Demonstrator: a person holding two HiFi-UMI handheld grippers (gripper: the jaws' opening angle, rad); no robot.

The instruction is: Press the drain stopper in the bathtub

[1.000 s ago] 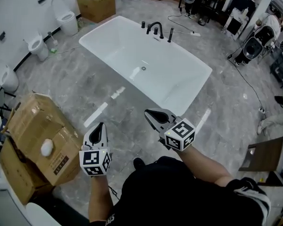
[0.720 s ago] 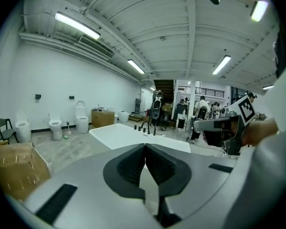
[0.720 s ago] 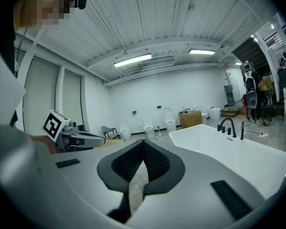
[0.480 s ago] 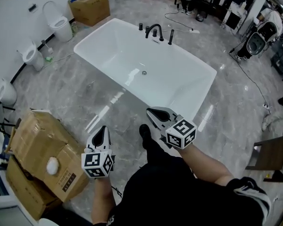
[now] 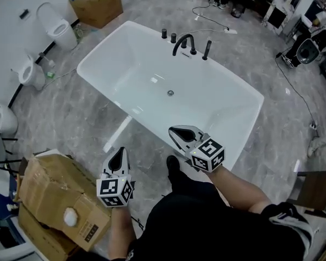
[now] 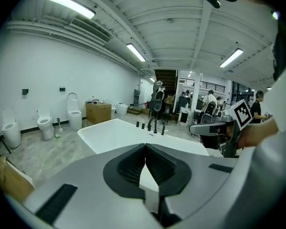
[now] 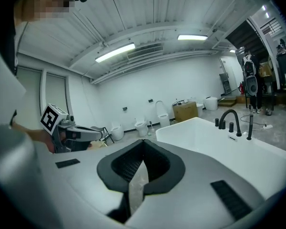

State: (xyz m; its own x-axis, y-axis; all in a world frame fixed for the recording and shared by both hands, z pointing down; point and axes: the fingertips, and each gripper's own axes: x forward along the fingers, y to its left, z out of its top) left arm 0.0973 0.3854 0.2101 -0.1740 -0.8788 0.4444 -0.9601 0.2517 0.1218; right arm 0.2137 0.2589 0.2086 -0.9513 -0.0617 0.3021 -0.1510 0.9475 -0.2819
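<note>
A white freestanding bathtub lies ahead of me on the grey floor. Its small round drain stopper sits in the middle of the tub floor. A black faucet stands on the far rim. My left gripper is shut and empty, over the floor short of the tub's near side. The right gripper, also shut on nothing, hovers just at the near rim. In the left gripper view the tub and faucet lie beyond the shut left gripper. The right gripper view shows the tub past the shut right gripper.
A torn cardboard box sits at my lower left. Toilets line the left wall, and another box stands behind the tub. Cables run across the floor at right. My shoe is near the tub's side.
I have stepped closer to the tub, which now sits lower and larger in the head view. Both grippers kept their pose and stayed shut.
</note>
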